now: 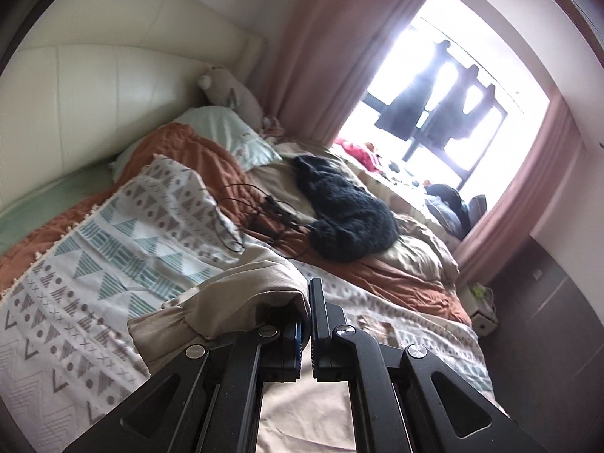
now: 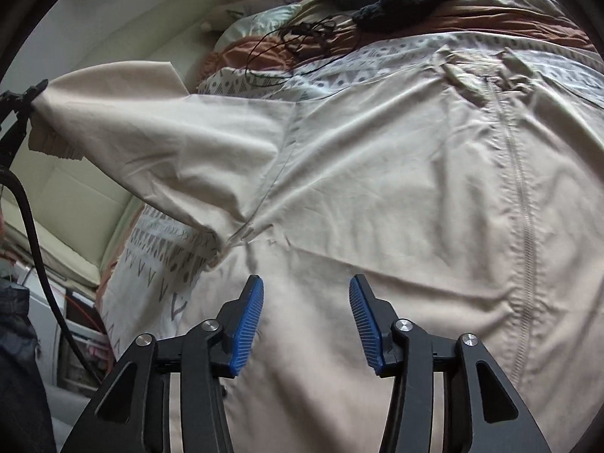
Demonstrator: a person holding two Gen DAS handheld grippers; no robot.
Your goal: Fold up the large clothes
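Jacket: a large beige zip-front jacket (image 2: 377, 173) is laid across the patterned blanket (image 1: 113, 234) on the bed, zipper (image 2: 517, 173) running down its front, one sleeve (image 2: 124, 128) lifted clear of the bedding.
Left gripper: the left gripper (image 1: 307, 324) is clamped fully together on the sleeve's cuff end (image 1: 241, 302), the gathered cloth bunched over one finger; from the right wrist view the sleeve is seen stretched up and away to that grip at the frame's left edge.
Right gripper: the right gripper (image 2: 305, 321) is held about half open above the jacket body, nothing between its blue ribbed pads (image 2: 247, 324) (no cloth is pinched there).
Step in hand: the sleeve fold, by the look of it, with the lifted sleeve to be carried across the chest.
Doing it well: the sleeve should be kept taut and laid straight over the body; the shoulder seam (image 2: 279, 166) could be pinned by the free gripper so the body is not dragged along, and the wrinkles there smoothed first.
Fabric: thin, smooth, lightly creased woven cloth, likely slippery, so a firm pinch is wanted.
Surroundings: a rust-orange quilt (image 1: 211, 154) lies beneath the blanket, a dark fuzzy garment (image 1: 347, 219) and tangled black cables (image 1: 260, 207) beyond it, a pale pillow (image 1: 230, 136) by the cream padded headboard (image 1: 113, 75), pink curtains (image 1: 321, 56) at a bright window.
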